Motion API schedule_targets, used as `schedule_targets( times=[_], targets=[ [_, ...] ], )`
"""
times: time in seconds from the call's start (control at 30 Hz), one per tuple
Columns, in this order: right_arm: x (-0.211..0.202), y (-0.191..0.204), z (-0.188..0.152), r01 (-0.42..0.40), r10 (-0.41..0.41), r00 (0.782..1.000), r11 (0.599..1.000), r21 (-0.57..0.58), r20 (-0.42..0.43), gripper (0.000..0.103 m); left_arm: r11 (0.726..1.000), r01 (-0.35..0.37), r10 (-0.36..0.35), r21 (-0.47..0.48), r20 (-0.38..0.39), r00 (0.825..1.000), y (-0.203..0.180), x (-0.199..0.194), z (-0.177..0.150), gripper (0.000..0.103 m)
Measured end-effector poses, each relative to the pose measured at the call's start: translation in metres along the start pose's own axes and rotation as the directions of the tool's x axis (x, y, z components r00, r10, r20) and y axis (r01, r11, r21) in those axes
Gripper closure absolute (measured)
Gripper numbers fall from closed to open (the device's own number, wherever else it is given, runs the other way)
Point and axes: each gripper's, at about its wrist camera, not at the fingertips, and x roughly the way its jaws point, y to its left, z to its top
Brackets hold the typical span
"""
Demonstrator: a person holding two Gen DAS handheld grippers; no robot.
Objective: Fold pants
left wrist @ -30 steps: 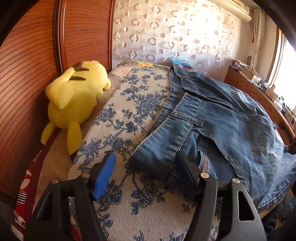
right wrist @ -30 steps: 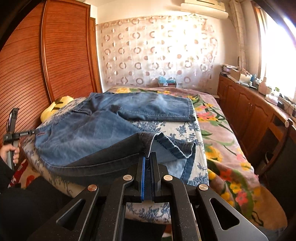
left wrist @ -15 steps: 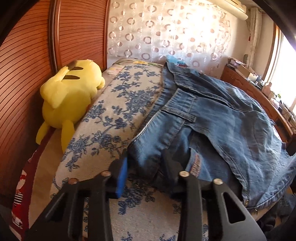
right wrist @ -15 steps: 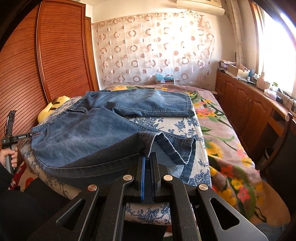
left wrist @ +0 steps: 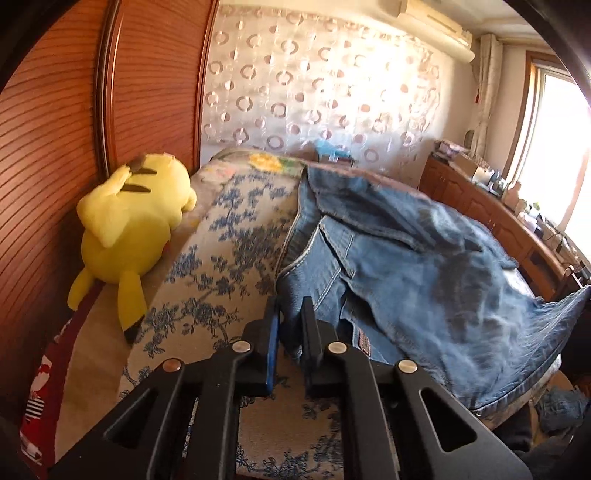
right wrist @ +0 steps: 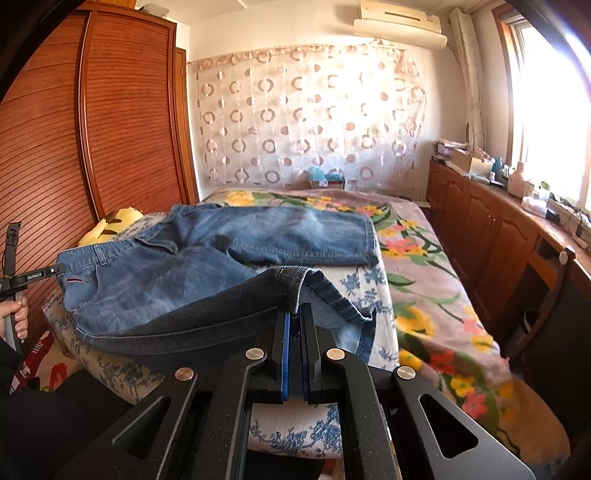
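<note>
Jeans (right wrist: 207,266) spread on bed (right wrist: 436,295); left hand-held gripper (left wrist: 290,314) closing on waistband corner, denim between pads; right hand-held gripper (right wrist: 294,314) clamped on near leg hem (right wrist: 295,275); step: both ends gripped for fold; next likely lift near leg together, lay over far leg, edges aligned.

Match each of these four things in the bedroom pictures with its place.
Things:
1. plush toy
2. jeans
3. air conditioner
4. tissue box

Places:
A. high on the wall, above the curtain
B. spread on the bed, one corner in each gripper's jaws
C. beyond the far end of the bed, below the curtain
D. against the wooden wardrobe, at the bed's edge

Pairs: 1-D, 2-B, 3-A, 4-C
</note>
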Motion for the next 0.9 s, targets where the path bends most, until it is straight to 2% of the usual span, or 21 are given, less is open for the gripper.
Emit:
schedule_targets(
  times=[0.27,0.43,0.73,0.9],
  targets=[
    [-0.011,-0.004,0.006,0.018,-0.018,0.998,1.0,0.0,0.058,0.099,0.999,0.029,-0.028,-0.013,0.071,0.997,0.001,-0.034,0.01,0.094],
    [-0.015,-0.003,0.002,0.02,-0.019,0.997,1.0,-0.015,0.077,0.099,0.999,0.021,-0.018,-0.028,0.105,0.994,0.005,-0.045,0.012,0.094],
    [-0.018,-0.004,0.0,0.002,0.0,0.992,1.0,-0.02,0.126,0.099,0.999,0.023,-0.018,-0.023,0.197,0.98,0.005,-0.08,0.025,0.095],
    [-0.017,-0.006,-0.003,0.004,0.001,0.989,1.0,-0.029,0.147,0.099,1.0,0.016,-0.016,-0.003,0.206,0.978,0.003,-0.084,0.028,0.095]
  ],
)
